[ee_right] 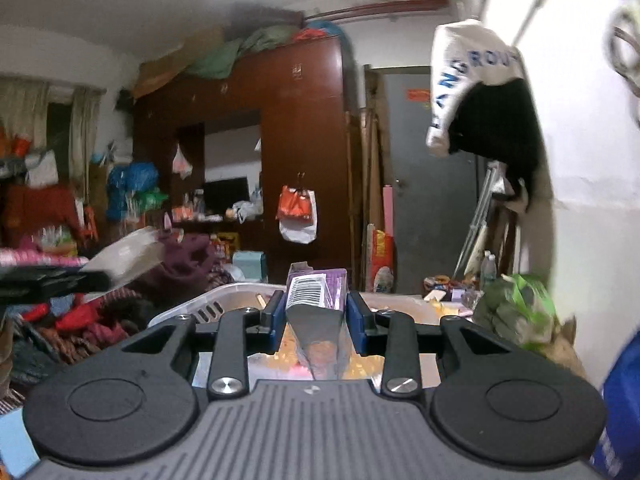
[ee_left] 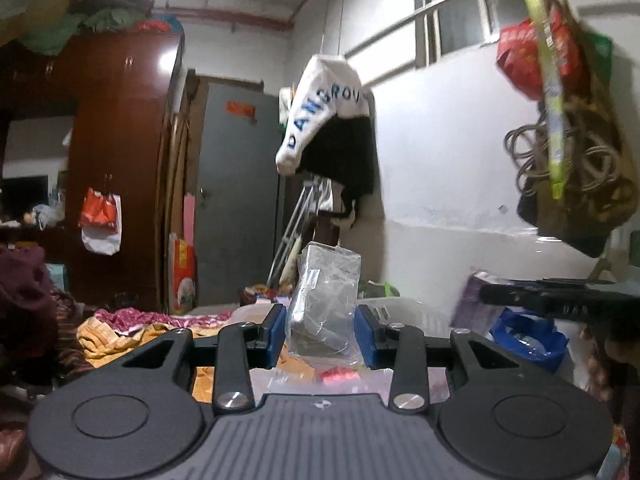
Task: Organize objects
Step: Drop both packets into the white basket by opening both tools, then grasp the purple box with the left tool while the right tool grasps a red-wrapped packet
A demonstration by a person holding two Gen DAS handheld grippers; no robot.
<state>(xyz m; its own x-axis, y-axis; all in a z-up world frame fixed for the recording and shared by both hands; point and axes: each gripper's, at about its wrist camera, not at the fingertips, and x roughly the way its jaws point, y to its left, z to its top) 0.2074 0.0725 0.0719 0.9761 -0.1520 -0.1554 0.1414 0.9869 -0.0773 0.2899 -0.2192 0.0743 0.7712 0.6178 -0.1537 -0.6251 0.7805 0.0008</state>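
Basket (ee_right: 224, 300) behind packet (ee_right: 316, 296) — clothes (ee_right: 80, 320) left.

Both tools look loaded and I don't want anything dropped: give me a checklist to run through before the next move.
1. Left tool shut on the clear-wrapped packet: ok, both blue pads press its sides.
2. Right tool shut on the purple packet: ok, barcode end sticks up between the pads.
3. Clear-wrapped packet upright: not ok, it leans.
4. White basket in reach ahead of the right tool: ok, its rim sits just beyond the pads.
5. Room left in the basket: cannot tell, its inside is mostly hidden.
6. Tools apart from each other: ok, the right tool shows at the right edge of the left view.
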